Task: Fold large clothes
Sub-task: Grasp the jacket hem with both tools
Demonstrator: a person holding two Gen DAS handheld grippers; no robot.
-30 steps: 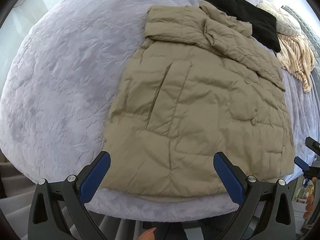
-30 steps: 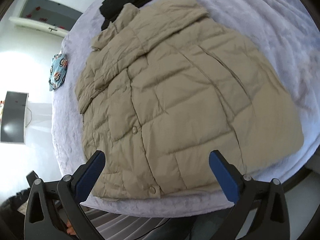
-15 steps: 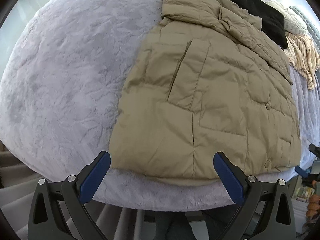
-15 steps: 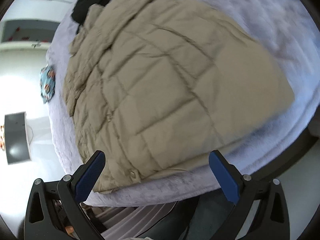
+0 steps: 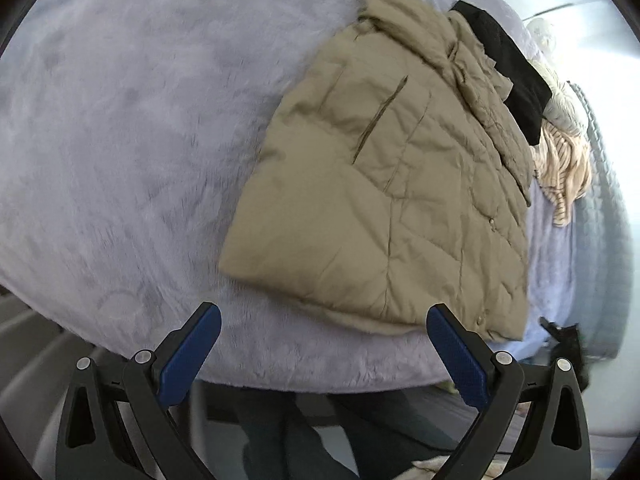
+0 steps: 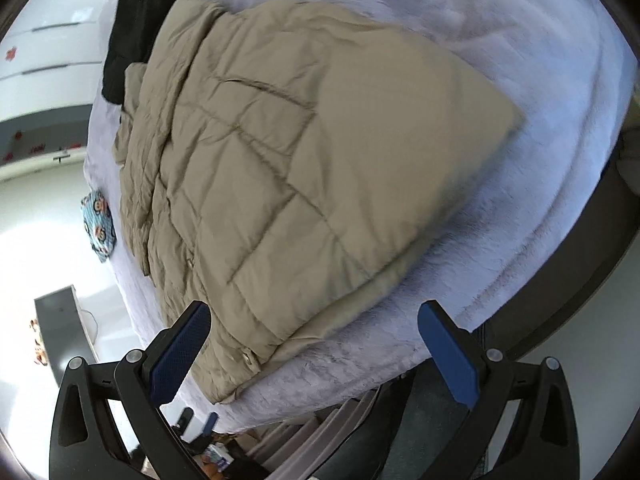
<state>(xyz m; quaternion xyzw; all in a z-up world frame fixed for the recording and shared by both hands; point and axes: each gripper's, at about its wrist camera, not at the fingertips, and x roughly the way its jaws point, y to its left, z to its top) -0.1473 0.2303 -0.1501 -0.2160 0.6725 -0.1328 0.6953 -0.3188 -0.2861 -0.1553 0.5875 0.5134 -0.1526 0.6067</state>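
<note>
While the khaki quilted puffer jacket (image 5: 392, 184) lies flat on the pale lavender plush bedspread (image 5: 120, 140), we hold both tools above the near edge of the bed with nothing between their fingers. Our left gripper (image 5: 323, 354) has its blue-padded jaws set wide apart, clear of the fabric, with the jacket's lower hem just beyond them. Our right gripper (image 6: 316, 350) is likewise spread wide; its left blue pad (image 6: 180, 350) overlaps the jacket's buttoned corner in the right wrist view, but we cannot tell whether it touches. The jacket's collar end points away from us, where a black garment (image 5: 508, 80) lies against it. A cream striped cloth (image 5: 564, 164) lies beside the black garment. A blue cartoon-print cloth (image 6: 98, 226) rests at the bedspread's far edge.
</note>
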